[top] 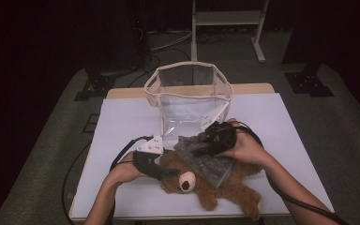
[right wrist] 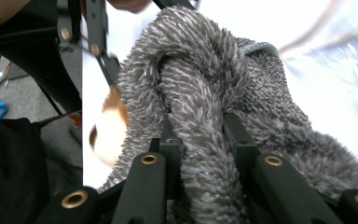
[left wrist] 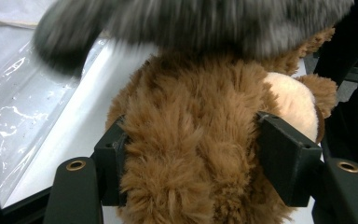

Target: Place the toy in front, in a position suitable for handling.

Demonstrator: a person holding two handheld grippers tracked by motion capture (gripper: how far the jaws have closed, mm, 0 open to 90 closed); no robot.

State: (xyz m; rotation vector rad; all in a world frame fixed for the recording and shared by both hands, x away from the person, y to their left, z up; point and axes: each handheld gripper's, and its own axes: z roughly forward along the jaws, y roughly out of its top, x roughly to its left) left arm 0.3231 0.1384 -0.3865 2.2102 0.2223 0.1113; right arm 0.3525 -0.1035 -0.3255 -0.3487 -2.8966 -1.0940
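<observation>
My left gripper has its jaws clamped on the brown teddy bear, which lies on the table near its front edge. My right gripper pinches a fold of the grey fuzzy cloth draped over the bear. The clear bag stands just behind them.

overhead forward-down, two close views, shared teddy bear
</observation>
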